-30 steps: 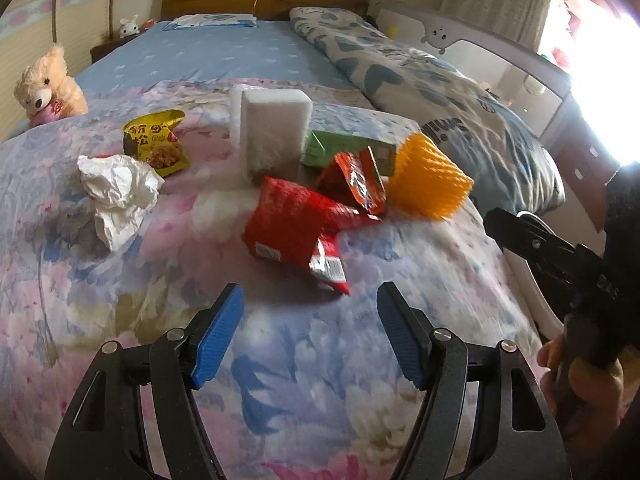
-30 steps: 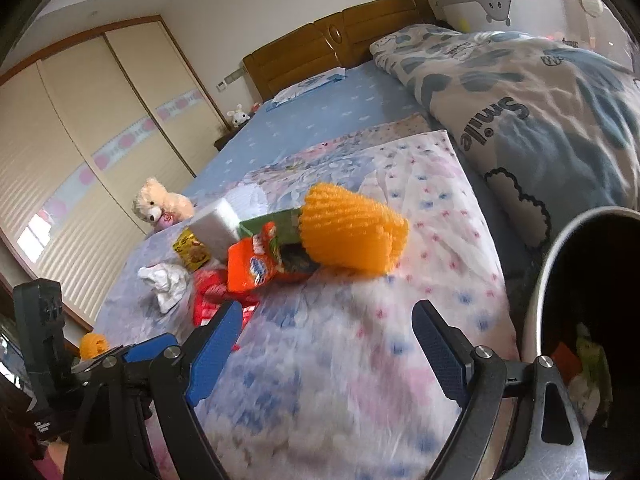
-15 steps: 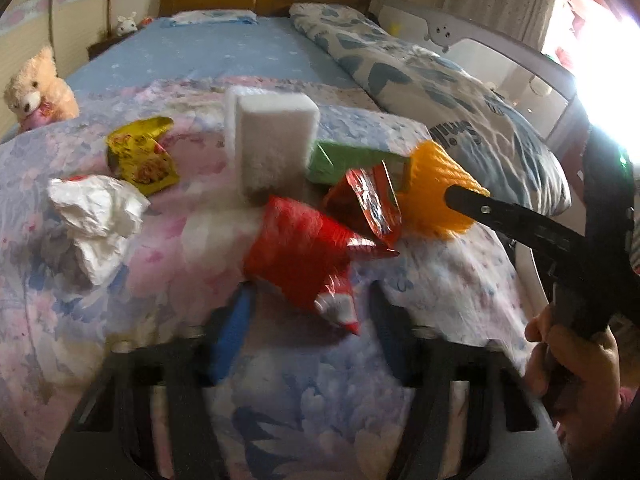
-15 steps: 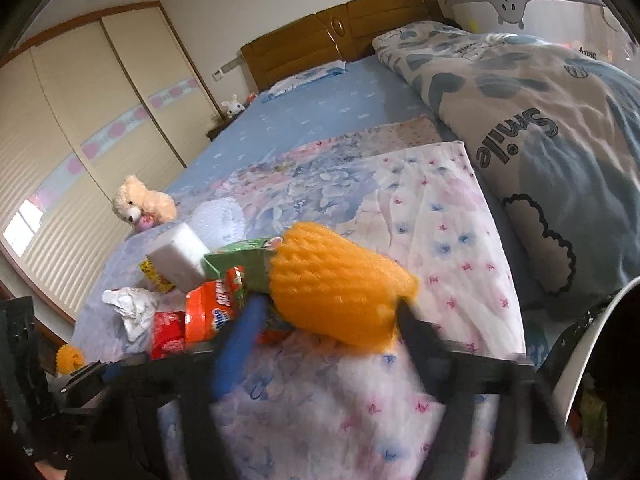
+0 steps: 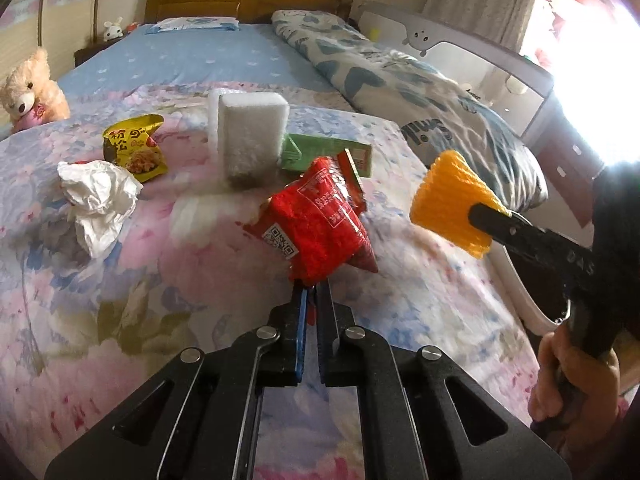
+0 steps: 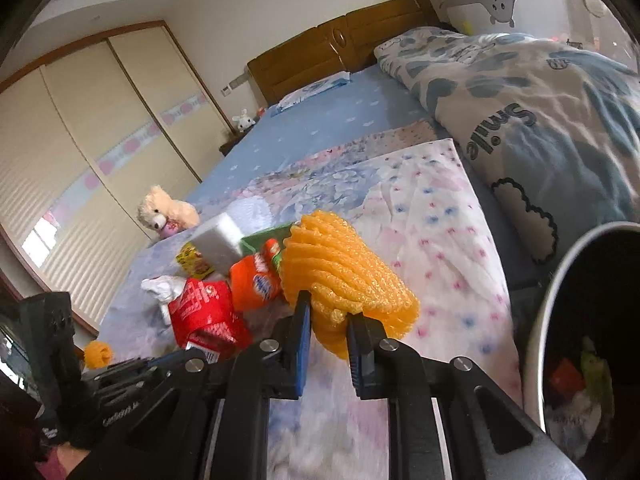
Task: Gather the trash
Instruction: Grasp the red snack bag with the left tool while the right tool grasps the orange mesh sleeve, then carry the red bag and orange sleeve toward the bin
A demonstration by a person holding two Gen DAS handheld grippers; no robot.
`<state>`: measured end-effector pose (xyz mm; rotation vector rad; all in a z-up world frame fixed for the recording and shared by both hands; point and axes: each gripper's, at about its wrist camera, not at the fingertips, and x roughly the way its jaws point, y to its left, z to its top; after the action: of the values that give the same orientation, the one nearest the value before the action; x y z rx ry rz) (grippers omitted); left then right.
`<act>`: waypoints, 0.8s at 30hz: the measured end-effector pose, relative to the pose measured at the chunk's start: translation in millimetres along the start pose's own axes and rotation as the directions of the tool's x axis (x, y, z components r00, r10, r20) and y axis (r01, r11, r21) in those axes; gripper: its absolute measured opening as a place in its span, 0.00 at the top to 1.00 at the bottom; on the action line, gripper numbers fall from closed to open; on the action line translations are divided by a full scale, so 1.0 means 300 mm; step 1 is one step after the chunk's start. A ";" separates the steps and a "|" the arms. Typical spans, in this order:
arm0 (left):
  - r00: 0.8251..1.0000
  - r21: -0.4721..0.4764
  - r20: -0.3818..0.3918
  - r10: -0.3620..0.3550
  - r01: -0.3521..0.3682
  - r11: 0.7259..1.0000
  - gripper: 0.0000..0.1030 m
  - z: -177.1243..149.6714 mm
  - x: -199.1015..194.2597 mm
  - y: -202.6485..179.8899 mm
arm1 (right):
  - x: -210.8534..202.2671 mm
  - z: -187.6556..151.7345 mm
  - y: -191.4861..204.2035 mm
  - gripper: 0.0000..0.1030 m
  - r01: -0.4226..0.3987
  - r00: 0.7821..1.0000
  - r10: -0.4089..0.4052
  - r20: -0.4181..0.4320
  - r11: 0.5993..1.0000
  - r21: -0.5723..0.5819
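My left gripper (image 5: 313, 294) is shut on a red snack bag (image 5: 320, 224) and holds it lifted off the floral bedspread (image 5: 120, 280). My right gripper (image 6: 328, 316) is shut on an orange foam net (image 6: 344, 280), which also shows in the left wrist view (image 5: 450, 204), raised above the bed. Still on the bed lie crumpled white paper (image 5: 96, 200), a yellow snack bag (image 5: 134, 148), a white foam block (image 5: 250, 136), a green box (image 5: 328, 152) and an orange snack bag (image 6: 256, 284).
A white trash bin (image 6: 540, 320) with trash inside stands at the bed's right side. A teddy bear (image 5: 28, 92) sits at the left. A folded quilt (image 5: 420, 100) lies along the right. A small orange net (image 6: 96, 354) lies left of the bed.
Both grippers moved forward and closed from open. The left took the red snack bag and lifted it. The right took the orange foam net and lifted it.
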<state>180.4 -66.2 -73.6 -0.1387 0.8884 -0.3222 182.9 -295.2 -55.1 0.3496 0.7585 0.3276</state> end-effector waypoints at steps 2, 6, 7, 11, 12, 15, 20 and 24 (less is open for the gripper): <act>1.000 0.008 0.006 -0.011 0.011 1.000 0.97 -0.009 -0.017 -0.017 | -0.033 -0.020 0.002 0.84 -0.003 1.000 0.002 0.005 1.000 0.007; 0.999 0.030 0.016 -0.039 0.039 0.999 0.97 -0.020 -0.047 -0.059 | -0.099 -0.057 0.002 0.84 -0.005 1.000 0.004 0.019 1.000 0.017; 0.999 0.036 0.017 -0.046 0.046 0.998 0.97 -0.023 -0.054 -0.071 | -0.114 -0.064 0.002 0.84 -0.006 1.000 0.006 0.022 1.000 0.017; 0.997 0.075 0.017 -0.079 0.078 0.994 0.97 -0.036 -0.073 -0.131 | -0.172 -0.095 -0.005 0.84 0.001 0.999 -0.002 0.033 1.000 0.026; 0.996 0.085 0.016 -0.087 0.085 0.993 0.97 -0.039 -0.076 -0.150 | -0.187 -0.102 -0.007 0.84 0.007 0.999 -0.008 0.038 1.000 0.029; 0.994 0.109 0.009 -0.109 0.107 0.988 0.97 -0.050 -0.077 -0.192 | -0.232 -0.123 -0.014 0.84 0.022 0.998 -0.024 0.051 0.999 0.033; 0.991 0.142 -0.006 -0.137 0.137 0.980 0.97 -0.066 -0.074 -0.253 | -0.300 -0.151 -0.040 0.84 0.047 0.997 -0.050 0.067 0.998 0.047; 0.988 0.169 -0.011 -0.153 0.153 0.974 0.97 -0.078 -0.079 -0.297 | -0.347 -0.170 -0.064 0.84 0.067 0.994 -0.072 0.085 0.996 0.066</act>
<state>128.8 -142.0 -48.5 -0.0500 0.8458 -0.5400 78.5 -345.5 -34.4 0.3940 0.6950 0.2218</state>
